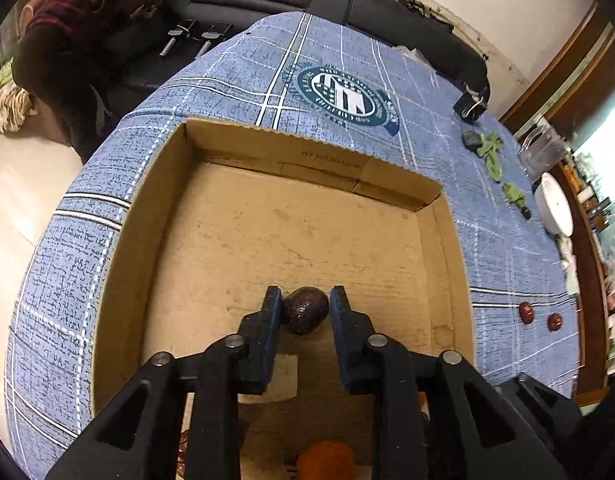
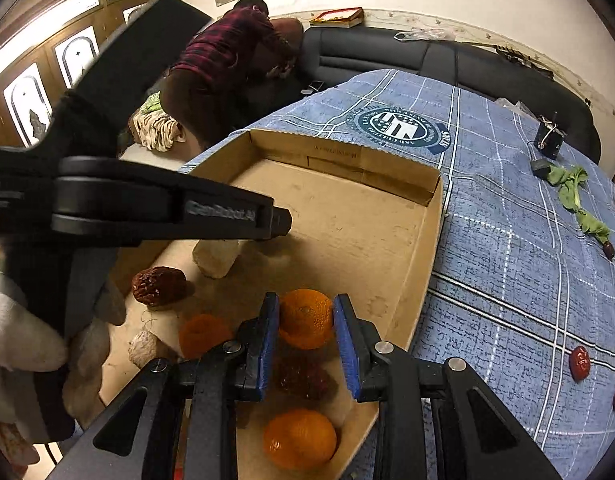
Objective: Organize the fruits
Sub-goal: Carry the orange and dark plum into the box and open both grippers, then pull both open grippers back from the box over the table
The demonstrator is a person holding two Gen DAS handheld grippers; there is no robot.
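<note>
Right claw (image 2: 306,301) — tight on tangerine (image 2: 306,320)

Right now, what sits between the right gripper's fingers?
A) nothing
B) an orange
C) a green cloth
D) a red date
B: in the right wrist view an orange fills the gap of the right gripper, with both blue pads against its sides, over the cardboard box.

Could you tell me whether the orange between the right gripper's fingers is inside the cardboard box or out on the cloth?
Inside: the orange sits over the cardboard box floor.
</note>
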